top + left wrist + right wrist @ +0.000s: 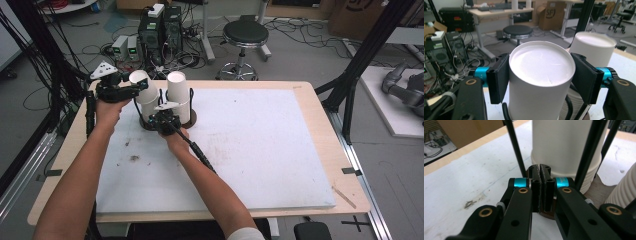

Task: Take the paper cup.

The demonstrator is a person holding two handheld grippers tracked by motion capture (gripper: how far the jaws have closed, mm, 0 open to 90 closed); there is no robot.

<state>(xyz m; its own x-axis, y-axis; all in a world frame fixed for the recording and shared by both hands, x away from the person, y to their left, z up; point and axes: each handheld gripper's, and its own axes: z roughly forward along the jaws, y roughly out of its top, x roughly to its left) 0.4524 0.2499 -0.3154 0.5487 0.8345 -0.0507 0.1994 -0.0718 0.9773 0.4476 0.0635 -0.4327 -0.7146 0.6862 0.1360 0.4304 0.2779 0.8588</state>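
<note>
At table's far left: left gripper (131,89) raised, fingers clamped on white cup (540,75); right gripper (540,173) low, fingers together.

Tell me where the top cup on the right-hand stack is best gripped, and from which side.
Grip the cup across its smooth upper wall, just below the closed base facing up, coming in level from the person's side. It sits upside down on the stack, so no open rim is reachable, and black rods of the holder flank it. The left gripper holds its neighbour that way.
</note>
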